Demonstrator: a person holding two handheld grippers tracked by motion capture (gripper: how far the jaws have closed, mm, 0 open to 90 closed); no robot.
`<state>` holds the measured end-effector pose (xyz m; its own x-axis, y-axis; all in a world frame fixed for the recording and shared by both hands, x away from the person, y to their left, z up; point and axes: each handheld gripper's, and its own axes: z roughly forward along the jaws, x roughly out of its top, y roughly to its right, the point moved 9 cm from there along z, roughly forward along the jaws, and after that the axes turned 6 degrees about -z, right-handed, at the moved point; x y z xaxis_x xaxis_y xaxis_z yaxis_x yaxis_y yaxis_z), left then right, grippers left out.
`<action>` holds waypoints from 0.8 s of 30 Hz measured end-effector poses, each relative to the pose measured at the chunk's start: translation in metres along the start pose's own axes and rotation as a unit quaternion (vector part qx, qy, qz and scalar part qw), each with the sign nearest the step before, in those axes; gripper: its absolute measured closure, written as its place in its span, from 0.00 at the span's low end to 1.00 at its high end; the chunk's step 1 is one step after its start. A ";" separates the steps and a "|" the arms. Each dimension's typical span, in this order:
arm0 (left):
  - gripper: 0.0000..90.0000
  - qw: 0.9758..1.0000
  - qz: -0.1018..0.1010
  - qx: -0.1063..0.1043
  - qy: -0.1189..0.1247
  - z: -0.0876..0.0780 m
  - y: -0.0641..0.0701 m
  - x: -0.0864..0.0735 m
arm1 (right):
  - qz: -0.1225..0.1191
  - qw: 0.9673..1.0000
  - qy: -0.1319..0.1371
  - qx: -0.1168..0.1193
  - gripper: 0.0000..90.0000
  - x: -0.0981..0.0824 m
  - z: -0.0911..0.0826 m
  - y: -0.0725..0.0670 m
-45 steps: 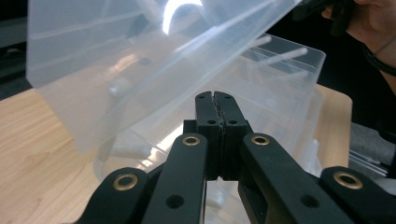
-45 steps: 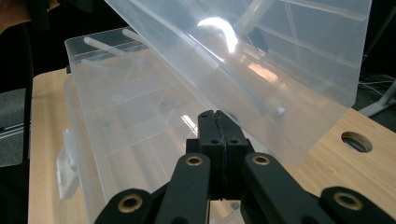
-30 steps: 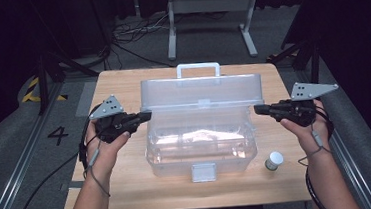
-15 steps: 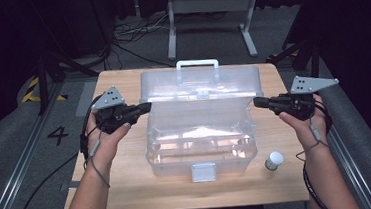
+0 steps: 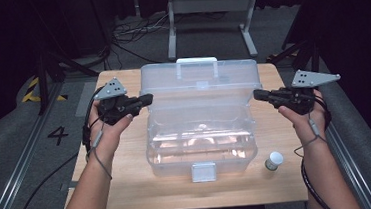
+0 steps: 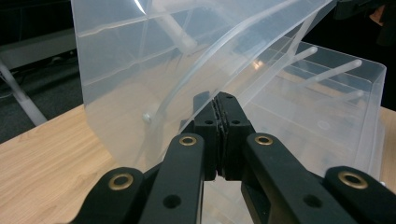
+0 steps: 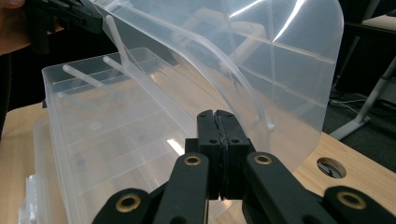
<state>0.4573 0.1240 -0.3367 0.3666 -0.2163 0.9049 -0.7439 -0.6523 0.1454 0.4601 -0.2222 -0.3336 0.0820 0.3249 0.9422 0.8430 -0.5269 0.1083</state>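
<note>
On the table (image 5: pixel 130 189), each closed claw, left (image 5: pixel 147 98) and right (image 5: pixel 258 95), sits beside the raised lid's (image 5: pixel 199 81) side edges, pinching nothing.

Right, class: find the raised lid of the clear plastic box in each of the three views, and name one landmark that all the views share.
High view: the lid stands upright at the back of the box, top centre.
Left gripper view: the lid takes up the upper left, above the shut gripper.
Right gripper view: the lid takes up the upper right, above the shut gripper.
Shared landmark: the wooden table.
</note>
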 end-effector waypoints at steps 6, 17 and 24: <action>0.97 1.000 0.002 0.007 -0.004 0.004 -0.002 0.003 | 0.001 1.000 0.002 -0.007 0.97 0.002 0.001 0.001; 0.97 1.000 0.000 0.009 -0.006 0.004 -0.003 0.004 | -0.004 0.999 0.010 -0.030 0.90 0.003 -0.008 -0.002; 0.97 1.000 -0.004 0.009 -0.007 0.005 -0.003 0.004 | 0.001 0.997 0.017 -0.077 0.80 0.008 -0.023 0.000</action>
<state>0.4640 0.1218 -0.3354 0.3800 -0.2218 0.8980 -0.7313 -0.6665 0.1448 0.4484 -0.2378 -0.3188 0.0623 0.2981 0.9525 0.7514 -0.6422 0.1519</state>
